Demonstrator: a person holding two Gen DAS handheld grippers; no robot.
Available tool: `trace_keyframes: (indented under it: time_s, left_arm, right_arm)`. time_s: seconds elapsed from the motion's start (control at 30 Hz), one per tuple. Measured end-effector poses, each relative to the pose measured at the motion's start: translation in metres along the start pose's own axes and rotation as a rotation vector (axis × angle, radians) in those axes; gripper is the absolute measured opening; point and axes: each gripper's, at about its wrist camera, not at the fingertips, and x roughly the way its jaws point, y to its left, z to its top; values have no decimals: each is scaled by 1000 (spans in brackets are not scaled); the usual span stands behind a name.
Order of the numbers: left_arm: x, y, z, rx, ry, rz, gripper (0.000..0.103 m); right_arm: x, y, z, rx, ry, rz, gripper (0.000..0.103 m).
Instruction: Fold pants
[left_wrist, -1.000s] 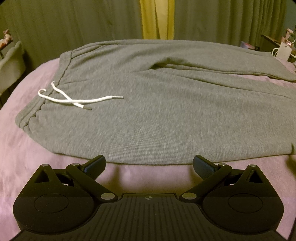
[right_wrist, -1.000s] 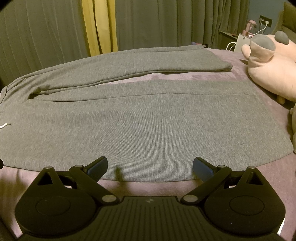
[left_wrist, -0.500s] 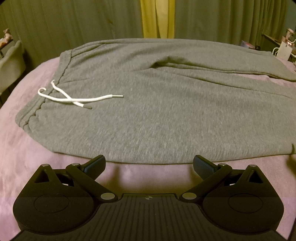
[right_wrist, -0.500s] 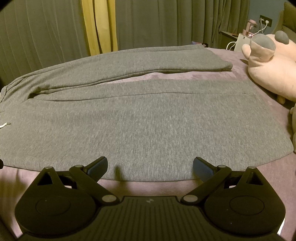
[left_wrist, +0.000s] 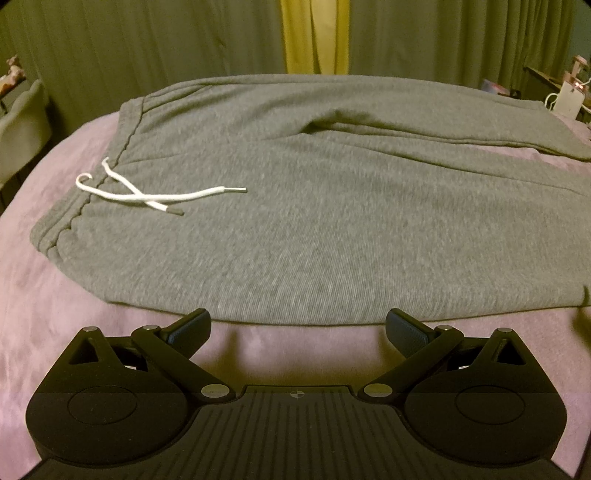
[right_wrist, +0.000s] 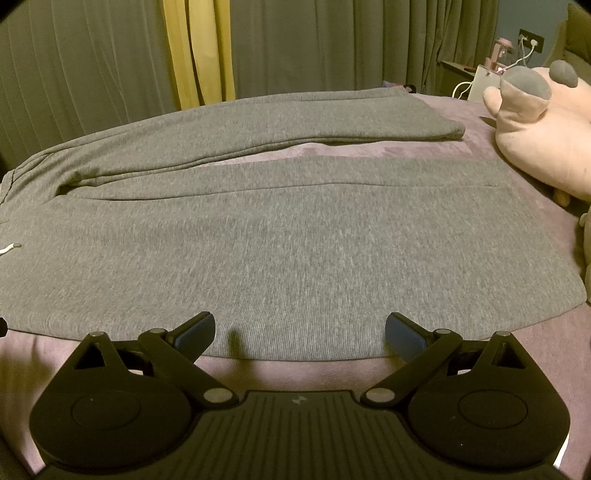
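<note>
Grey pants (left_wrist: 314, 221) lie flat across mid-frame on the purple bed (left_wrist: 48, 314), so both wide-open tongs, left gripper (left_wrist: 297, 328) and right gripper (right_wrist: 299, 328), should pinch the near edge evenly

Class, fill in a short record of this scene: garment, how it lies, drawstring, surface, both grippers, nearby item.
garment: grey sweatpants
layout: spread flat, unfolded, legs apart, waistband toward the left
drawstring: white drawstring, ends crossed on the fabric
surface: purple bed cover
left gripper: left gripper open, at the near hem, holding nothing
right gripper: right gripper open, at the near leg's edge, holding nothing
nearby: pink plush toy beside the leg ends
</note>
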Motion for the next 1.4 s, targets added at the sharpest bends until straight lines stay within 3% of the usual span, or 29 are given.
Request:
trace_keyframes:
  time_s: [0.47, 0.63, 0.83, 0.97, 1.13, 1.27, 1.3, 1.33, 1.37, 1.4]
  left_arm:
    - [-1, -1, 4, 2, 5, 12, 103]
    - [-10, 10, 8, -67, -23, 12, 103]
    - [-9, 13, 42, -126, -76, 94, 103]
    - [5, 10, 90, -170, -154, 104, 103]
    - [56, 7, 129, -294, -197, 143, 103]
    - [90, 11, 113, -351, -280, 220, 103]
    - [97, 13, 113, -352, -290, 229, 103]
    - [103, 17, 116, -340, -295, 228, 103]
    - [109, 21, 121, -331, -296, 242, 103]
    - [112, 26, 123, -335, -305, 267, 103]
  right_arm:
    - [3, -3, -1, 19, 4, 20, 99]
    - [1, -10, 2, 54, 6, 50, 99]
    - [30, -37, 5, 221, 197, 145, 99]
    - [38, -54, 12, 322, 228, 167, 99]
    - [43, -52, 67, 285, 162, 68, 99]
    - [51, -44, 134, 264, -24, 13, 99]
    - [67, -39, 150, 234, 20, 31, 99]
    - [93, -30, 170, 204, 130, 68, 99]
    - [112, -26, 188, 202, 178, 70, 99]
    - [124, -23, 202, 211, 172, 43, 99]
